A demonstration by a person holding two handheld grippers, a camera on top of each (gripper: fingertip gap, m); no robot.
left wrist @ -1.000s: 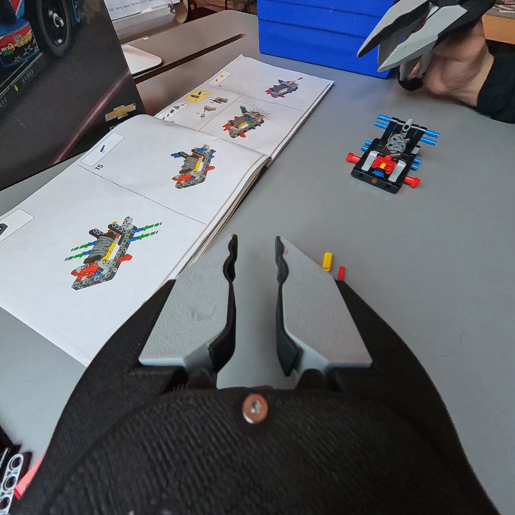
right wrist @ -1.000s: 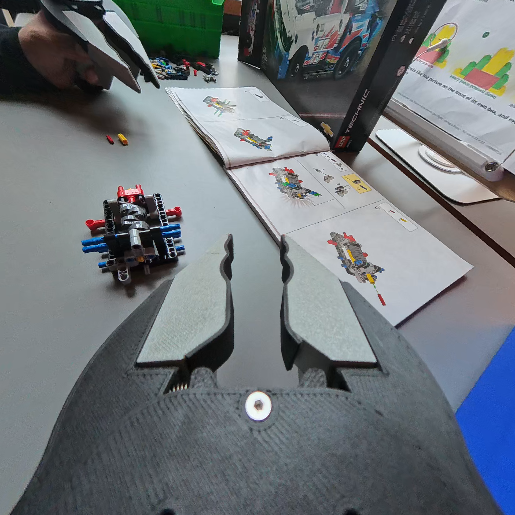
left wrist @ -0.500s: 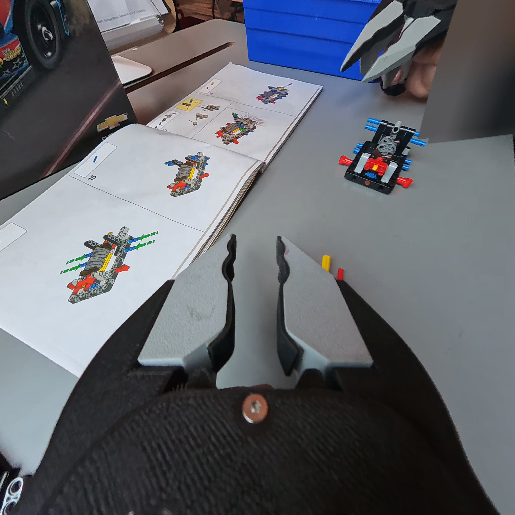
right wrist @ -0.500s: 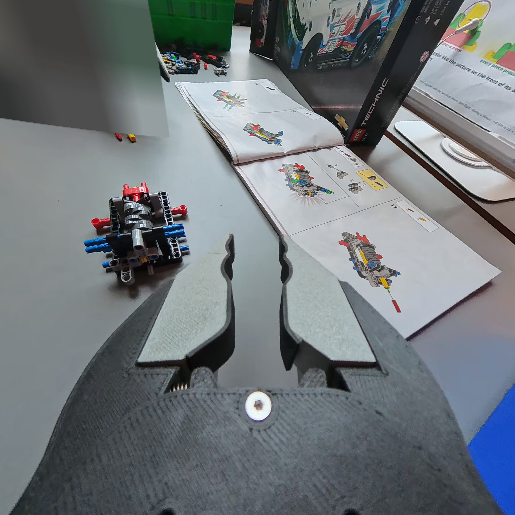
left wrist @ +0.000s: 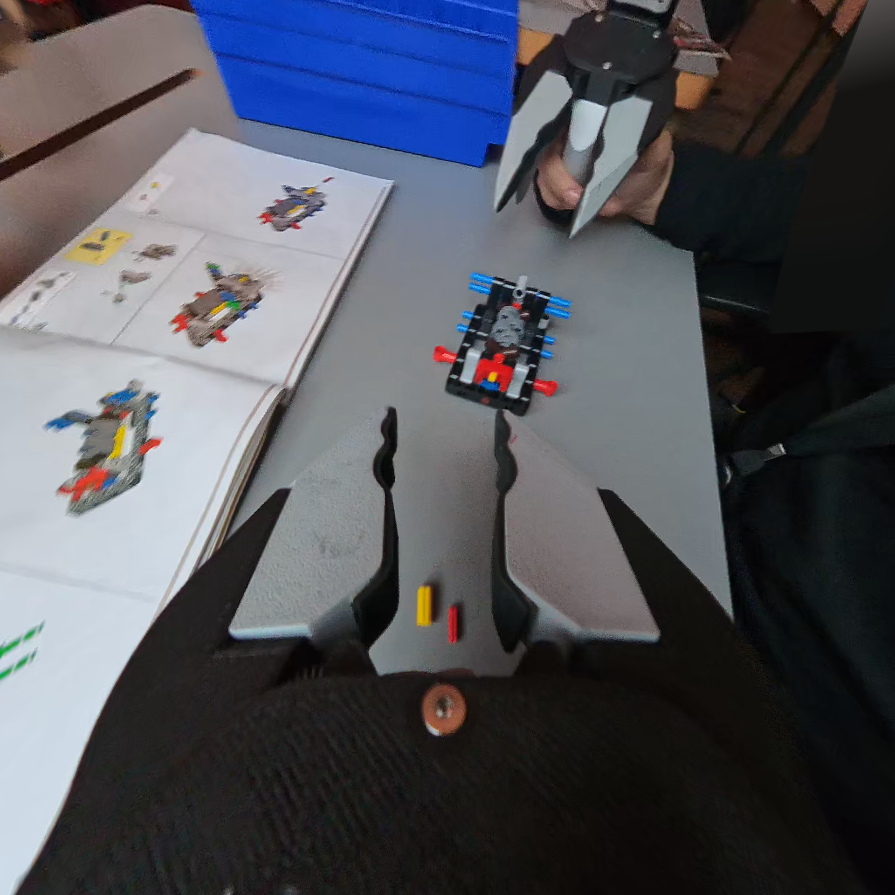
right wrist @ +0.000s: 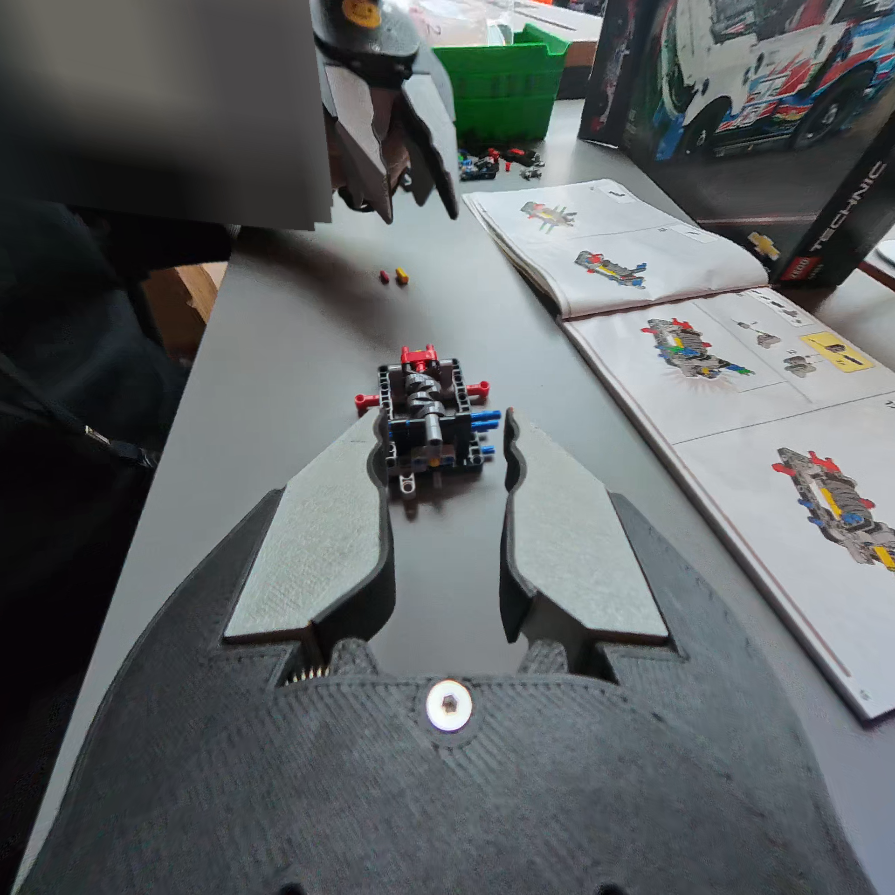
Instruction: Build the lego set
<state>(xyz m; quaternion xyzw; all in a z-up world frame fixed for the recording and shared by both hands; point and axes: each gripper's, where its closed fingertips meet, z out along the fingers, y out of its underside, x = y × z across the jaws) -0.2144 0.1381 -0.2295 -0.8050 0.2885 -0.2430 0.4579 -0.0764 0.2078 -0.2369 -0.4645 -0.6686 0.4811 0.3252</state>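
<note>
The partly built lego assembly (left wrist: 503,346), a black frame with grey core, red and blue pins, lies on the grey table (left wrist: 629,460). My left gripper (left wrist: 443,426) is open and empty. A loose yellow pin (left wrist: 424,605) and red pin (left wrist: 453,622) show on the table between its fingers. My right gripper (right wrist: 445,426) is open and empty, and the assembly's (right wrist: 428,416) near end shows between its fingertips. From the left wrist view the right gripper (left wrist: 537,218) hovers beyond the assembly, not touching it.
An open instruction booklet (left wrist: 145,387) lies left of the assembly, also in the right wrist view (right wrist: 726,387). The set's box (right wrist: 775,121), a green bin (right wrist: 503,87) and loose parts (right wrist: 499,162) stand behind. Blue bins (left wrist: 363,63) stand at the far end. The table edge runs close on the right (left wrist: 712,436). My right fingertips sit around 15 centimetres from my left ones.
Both grippers have opened wider. The left one moved forward over the two loose pins. The right one swung over to line up with the assembly.
</note>
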